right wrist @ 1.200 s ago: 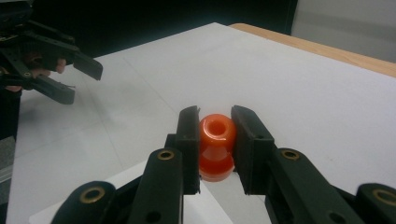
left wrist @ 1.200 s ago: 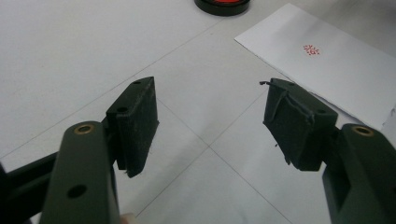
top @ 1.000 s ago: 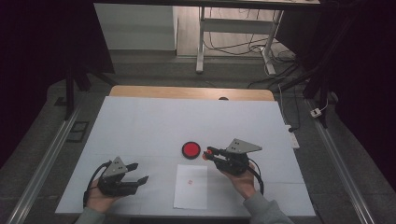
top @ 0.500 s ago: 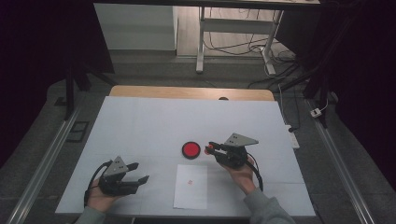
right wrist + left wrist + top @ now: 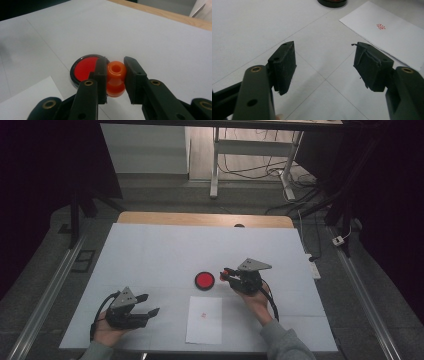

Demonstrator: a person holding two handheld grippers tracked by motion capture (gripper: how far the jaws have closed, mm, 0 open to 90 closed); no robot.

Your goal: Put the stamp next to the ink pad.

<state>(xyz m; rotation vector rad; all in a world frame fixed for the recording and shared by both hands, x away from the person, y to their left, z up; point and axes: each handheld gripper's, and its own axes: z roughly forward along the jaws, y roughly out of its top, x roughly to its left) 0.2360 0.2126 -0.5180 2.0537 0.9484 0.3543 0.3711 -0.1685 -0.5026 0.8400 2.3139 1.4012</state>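
Right gripper view: the orange stamp (image 5: 115,77) sits clamped between the two black jaws of the right gripper (image 5: 115,75), waisted body upright, hollow top facing the camera.
Stamp position: just beside the red ink pad (image 5: 85,68), at its right edge in this view and apparently a little above the worktop (image 5: 162,40).
Right gripper state: closed on the stamp's narrow waist, pads pressing both sides.
Handling judgement: the stamp looks like small, light, hard plastic, smooth and possibly slippery; the waist is the sensible place to grip, since the flared ends keep it from sliding out.
Ink pad: a shallow round black tin (image 5: 204,280), lid off, filled with flat red ink; likely light enough to shift if pushed sideways.
Paper: a white sheet (image 5: 204,319) lies near the ink pad, toward the person, already carrying one small red imprint (image 5: 381,26).
Left gripper: (image 5: 325,65) jaws stand apart with nothing between them; it rests on the worktop well away from the ink pad, left of the paper.
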